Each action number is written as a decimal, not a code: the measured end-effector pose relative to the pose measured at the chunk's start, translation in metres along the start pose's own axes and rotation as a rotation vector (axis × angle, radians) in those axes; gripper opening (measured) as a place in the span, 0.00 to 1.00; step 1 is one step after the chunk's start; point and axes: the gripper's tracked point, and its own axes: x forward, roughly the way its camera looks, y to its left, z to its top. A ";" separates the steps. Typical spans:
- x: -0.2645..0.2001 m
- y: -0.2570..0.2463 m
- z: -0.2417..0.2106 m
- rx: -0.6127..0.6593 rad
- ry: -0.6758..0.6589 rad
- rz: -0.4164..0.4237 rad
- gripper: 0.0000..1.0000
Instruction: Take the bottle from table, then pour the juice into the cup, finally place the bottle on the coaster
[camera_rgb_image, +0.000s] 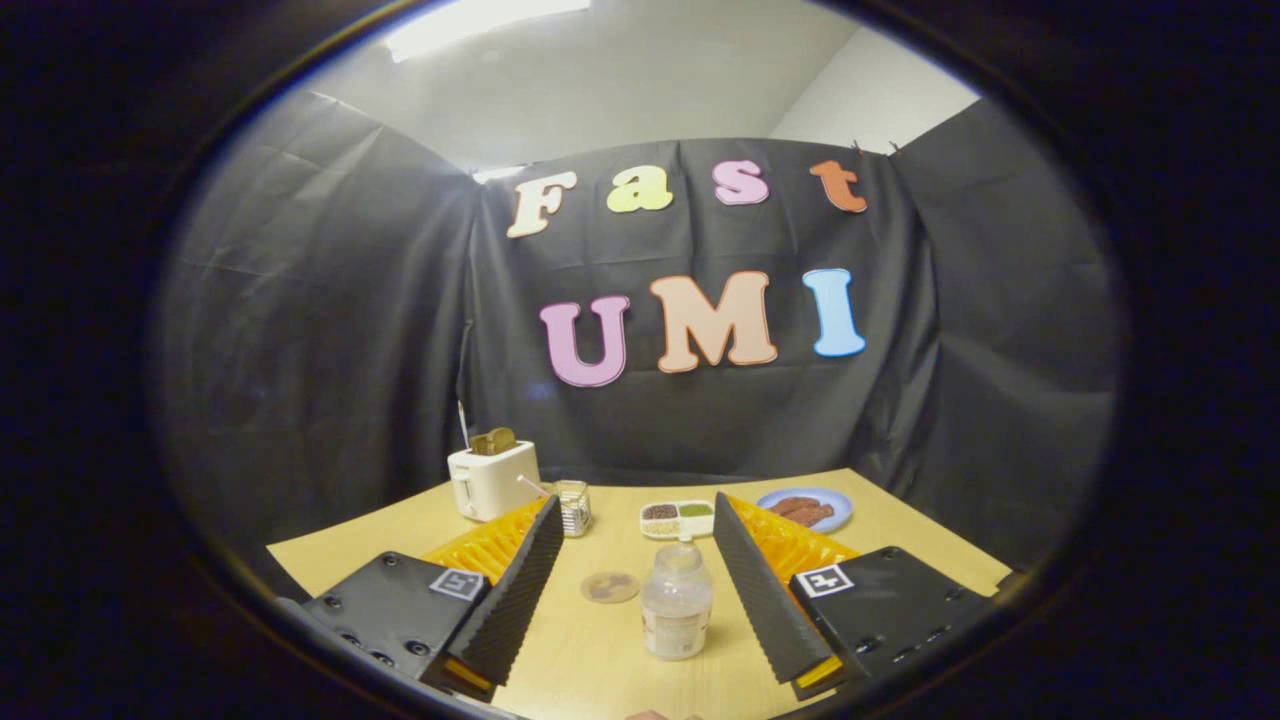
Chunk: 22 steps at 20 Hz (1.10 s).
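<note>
Upright, the bottle (676, 602) stands untouched between the tool's (635, 535) widely spread fingers, coaster (609, 587) just beside it.

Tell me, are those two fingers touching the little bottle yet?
Apart. The gripper view shows bare table on both sides of the bottle, between it and the open gripper.

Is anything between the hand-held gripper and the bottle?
Nothing visible. The bottle stands upright on the table between the open fingers of the hand-held gripper, touching neither.
</note>
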 end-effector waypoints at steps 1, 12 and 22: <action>-0.002 0.002 -0.008 -0.006 0.000 0.001 0.96; 0.008 -0.009 -0.112 -0.039 0.109 -0.044 0.96; 0.039 -0.030 -0.180 -0.009 0.231 -0.094 0.97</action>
